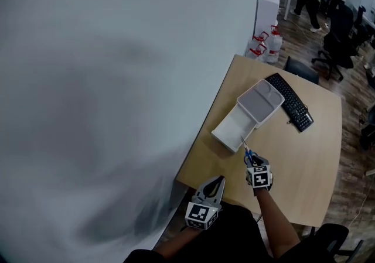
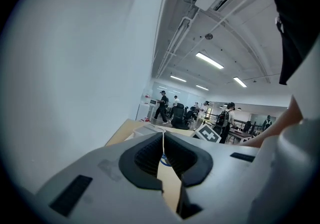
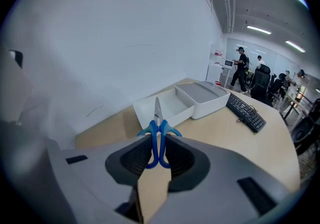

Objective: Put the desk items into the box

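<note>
The scissors (image 3: 159,129) are light and stiff, with closed steel blades ending in a sharp tip and smooth blue plastic loops. They sit clamped by those loops between the ribbed fingers (image 3: 136,156) of the right gripper (image 3: 159,139), above the pale wooden worktop (image 3: 240,138), tip aimed at the open white box (image 3: 180,116). The loops likely give the surest hold — bare blades would slip. The left gripper (image 2: 163,137) is pressed together on nothing. A black keyboard (image 3: 245,112) lies beyond.

pale wall (image 1: 117,80), wooden desk (image 1: 316,162), plank floor (image 1: 355,162), black office chairs (image 1: 338,33), ceiling strip lights (image 2: 210,61)
</note>
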Demonstrator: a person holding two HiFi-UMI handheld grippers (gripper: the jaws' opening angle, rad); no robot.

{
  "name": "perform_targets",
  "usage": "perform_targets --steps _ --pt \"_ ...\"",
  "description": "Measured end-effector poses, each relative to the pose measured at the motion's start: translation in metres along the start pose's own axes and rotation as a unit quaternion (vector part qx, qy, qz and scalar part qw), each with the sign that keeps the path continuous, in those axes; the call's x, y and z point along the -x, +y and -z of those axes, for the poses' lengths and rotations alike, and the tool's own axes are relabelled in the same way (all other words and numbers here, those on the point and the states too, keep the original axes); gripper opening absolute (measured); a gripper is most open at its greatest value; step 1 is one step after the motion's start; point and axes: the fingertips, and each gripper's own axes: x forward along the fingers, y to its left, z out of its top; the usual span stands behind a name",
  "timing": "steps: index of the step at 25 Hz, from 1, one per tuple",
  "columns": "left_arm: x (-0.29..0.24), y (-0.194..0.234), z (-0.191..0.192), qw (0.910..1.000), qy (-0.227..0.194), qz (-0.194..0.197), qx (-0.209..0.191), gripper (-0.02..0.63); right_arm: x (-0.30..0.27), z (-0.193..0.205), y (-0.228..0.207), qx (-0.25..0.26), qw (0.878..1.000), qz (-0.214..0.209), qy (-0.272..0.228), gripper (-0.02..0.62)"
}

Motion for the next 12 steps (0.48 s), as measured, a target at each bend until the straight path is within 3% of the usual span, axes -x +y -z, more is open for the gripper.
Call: perform_targets --steps 12 --pt "-0.017 0.052 -0.003 0.9993 0.027 -0.020 0.014 0.020 -0.096 -0.035 0.012 -0.063 0.997 0.004 0.033 0.141"
